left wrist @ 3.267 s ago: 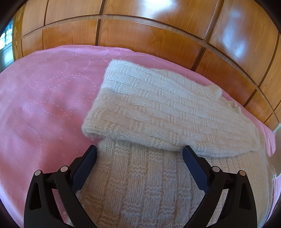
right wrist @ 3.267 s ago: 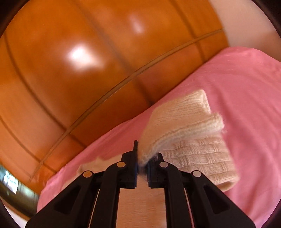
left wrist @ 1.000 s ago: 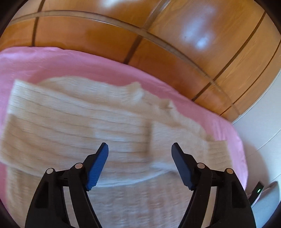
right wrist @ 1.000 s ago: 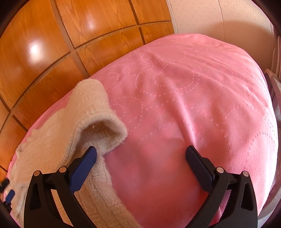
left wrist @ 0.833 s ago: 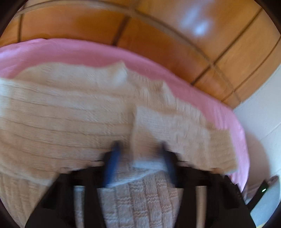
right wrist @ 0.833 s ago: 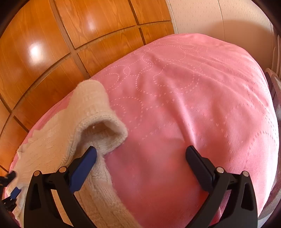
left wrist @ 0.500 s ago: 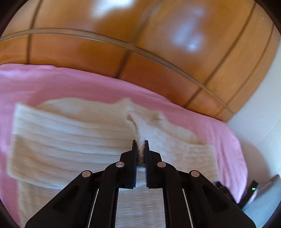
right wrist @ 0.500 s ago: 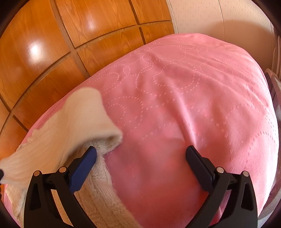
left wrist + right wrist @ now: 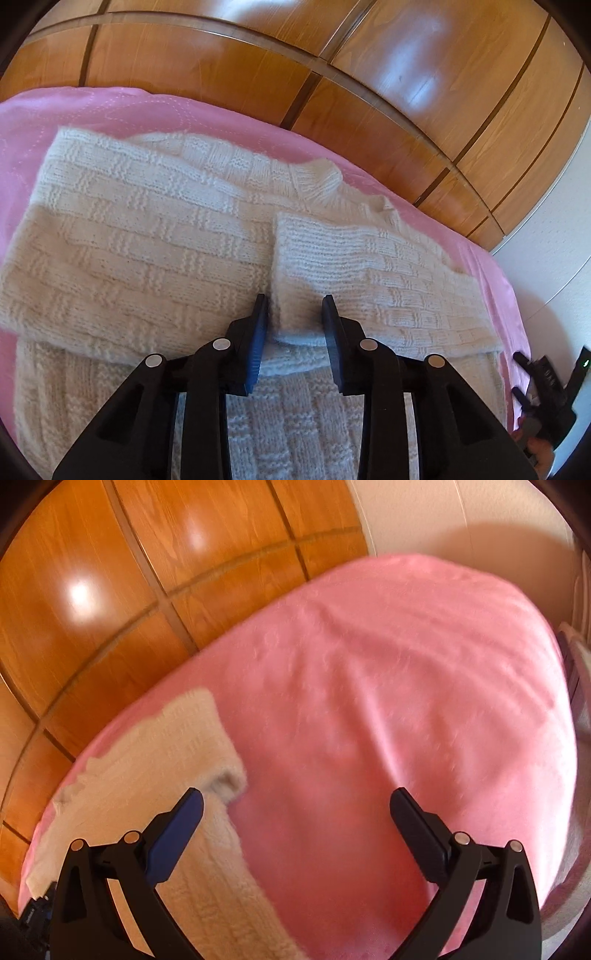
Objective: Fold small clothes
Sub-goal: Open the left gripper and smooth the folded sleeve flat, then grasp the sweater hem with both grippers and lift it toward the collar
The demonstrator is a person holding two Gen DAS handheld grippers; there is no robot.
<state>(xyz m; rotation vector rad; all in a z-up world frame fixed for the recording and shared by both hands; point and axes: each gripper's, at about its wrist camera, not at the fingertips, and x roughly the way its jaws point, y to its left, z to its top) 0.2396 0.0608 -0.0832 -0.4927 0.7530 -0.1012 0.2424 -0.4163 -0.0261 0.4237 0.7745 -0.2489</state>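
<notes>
Sweater [image 9: 155, 236], cream and knitted, is lying flat on the pink bedspread [image 9: 74, 107] in the left wrist view, with both sleeves folded across its chest. The left gripper [image 9: 293, 312] is pointing forward and slightly down over the garment, its jaws standing partly apart on either side of the corner of the right-hand sleeve [image 9: 369, 273]. The dark pads [image 9: 258, 332] are lying close beside that cuff, and whether they are touching the wool is hard to say; they are not pinching it. The lower hem is running out of the frame at the bottom, hidden behind the black gripper body. A wooden wardrobe [image 9: 332, 74] is filling the background. At the lower right edge the other gripper is showing only in part, with pale lettering too small to read and a green light.

In the right wrist view the picture is blurring with motion. The right gripper [image 9: 295, 806] is hanging above the bedspread [image 9: 388, 701] with its jaws spread wide and nothing between them. The sweater [image 9: 155, 753] is sitting at the lower left, its folded edge just beyond the left finger [image 9: 173, 834], which is covering part of the knit. The wardrobe [image 9: 110, 590] and a pale wall [image 9: 461, 524] are standing behind the bed.
</notes>
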